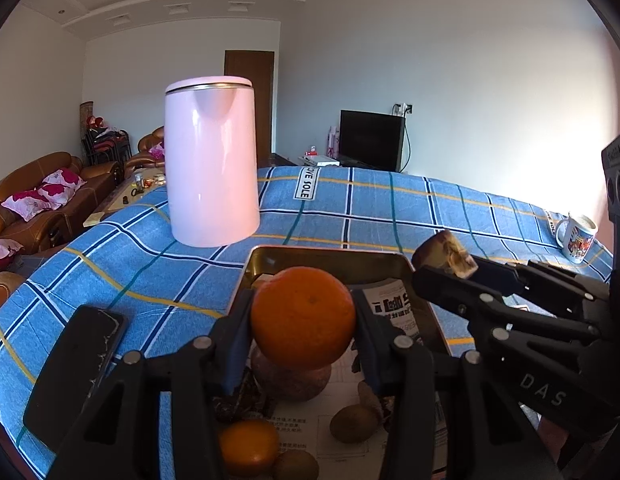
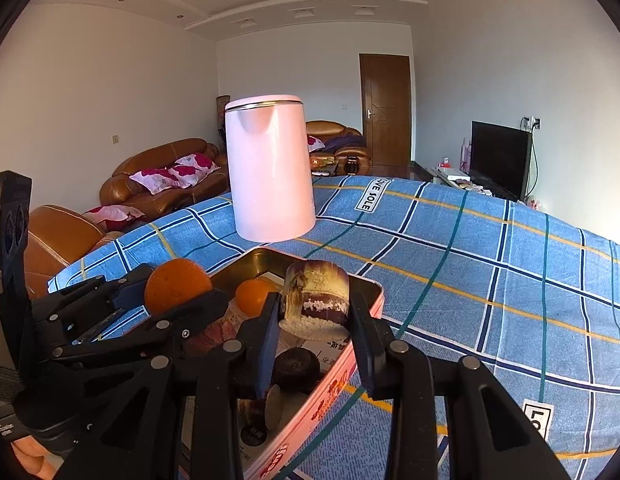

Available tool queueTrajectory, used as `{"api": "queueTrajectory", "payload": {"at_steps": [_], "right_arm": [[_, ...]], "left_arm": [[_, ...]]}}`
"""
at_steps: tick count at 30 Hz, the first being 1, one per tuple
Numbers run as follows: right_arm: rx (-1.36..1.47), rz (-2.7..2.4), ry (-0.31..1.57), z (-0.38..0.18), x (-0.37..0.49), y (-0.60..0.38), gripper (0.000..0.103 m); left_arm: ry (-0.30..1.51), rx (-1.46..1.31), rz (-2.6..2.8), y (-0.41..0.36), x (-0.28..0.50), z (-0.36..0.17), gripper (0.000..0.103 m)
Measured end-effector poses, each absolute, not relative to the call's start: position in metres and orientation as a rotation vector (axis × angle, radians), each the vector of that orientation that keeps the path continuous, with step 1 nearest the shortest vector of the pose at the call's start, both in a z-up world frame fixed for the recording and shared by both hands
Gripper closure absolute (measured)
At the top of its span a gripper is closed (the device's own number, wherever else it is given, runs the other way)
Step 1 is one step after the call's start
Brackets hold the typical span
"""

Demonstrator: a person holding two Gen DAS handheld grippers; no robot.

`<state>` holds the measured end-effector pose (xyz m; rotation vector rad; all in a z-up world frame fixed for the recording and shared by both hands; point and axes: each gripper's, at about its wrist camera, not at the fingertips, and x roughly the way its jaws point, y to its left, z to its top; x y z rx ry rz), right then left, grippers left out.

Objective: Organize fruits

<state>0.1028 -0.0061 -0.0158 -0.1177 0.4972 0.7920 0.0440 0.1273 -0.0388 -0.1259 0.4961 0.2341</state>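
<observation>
Landmark taken: the tin tray (image 1: 402,262), a shallow gold-lined box with a pink printed outer wall, lying on the blue checked cloth (image 2: 490,264) of the surface.

1. Nearest, above the tray's near half: the left hand-held gripper (image 1: 303,320) is clamped on an orange (image 1: 303,317), 1 pad on each flank at about the widest girth. The fruit is judged firm, round and moderately heavy, with a pebbled rind that gives fair friction. The hold across the equator is thought right; a hold nearer either pole would likely let it roll out.

2. Above the tray's right rim: the right hand-held gripper (image 2: 314,314) is clamped on a short cut piece of sugarcane (image 2: 316,300), brown-skinned, with pale fibrous end faces. It is held across its curved sides, axis roughly upright. It is judged stiff and light; the waxy skin may be slippery, and the cut face looks moist.

3. Inside the tray, below the held orange: a reddish round fruit (image 1: 291,378), 2 kiwi-like brown fruits (image 1: 353,424), a smaller orange (image 1: 249,446) and a dark round fruit (image 2: 297,367) are seen on printed paper. The kiwis are judged soft-skinned and easily bruised; light pressure at mid-body would be advised.

4. Left of the tray: a dark phone (image 1: 75,364) lies flat.

5. Beyond the tray's far rim: a pink kettle (image 1: 211,160) stands upright.

6. Far right of the tray: a printed mug (image 1: 578,238) stands near the cloth's edge.
</observation>
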Motion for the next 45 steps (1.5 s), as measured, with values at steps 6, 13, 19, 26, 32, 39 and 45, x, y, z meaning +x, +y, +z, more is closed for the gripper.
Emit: {"api": "queueTrajectory", "payload": {"at_steps": [6, 13, 19, 26, 32, 39, 45], "right_arm": [[-0.135, 0.788, 0.522, -0.019, 0.107, 0.0, 0.067], [-0.156, 0.782, 0.565, -0.025, 0.115, 0.009, 0.067], [-0.177, 0.789, 0.603, -0.031, 0.12, 0.014, 0.067], [-0.172, 0.8, 0.627, -0.032, 0.123, 0.013, 0.066], [-0.161, 0.797, 0.62, -0.032, 0.119, 0.008, 0.055], [-0.086, 0.744, 0.613, -0.03, 0.121, -0.016, 0.03], [-0.054, 0.732, 0.591, -0.025, 0.114, -0.031, 0.029]], "left_arm": [[0.514, -0.129, 0.241, 0.133, 0.048, -0.041, 0.055], [0.542, -0.132, 0.234, 0.136, 0.052, -0.046, 0.055], [0.549, -0.136, 0.232, 0.138, 0.052, -0.048, 0.055], [0.55, -0.13, 0.229, 0.137, 0.052, -0.047, 0.055], [0.527, -0.122, 0.233, 0.135, 0.043, -0.041, 0.049], [0.474, -0.109, 0.238, 0.128, 0.032, -0.03, 0.013], [0.464, -0.111, 0.238, 0.128, 0.028, -0.028, 0.01]]}}
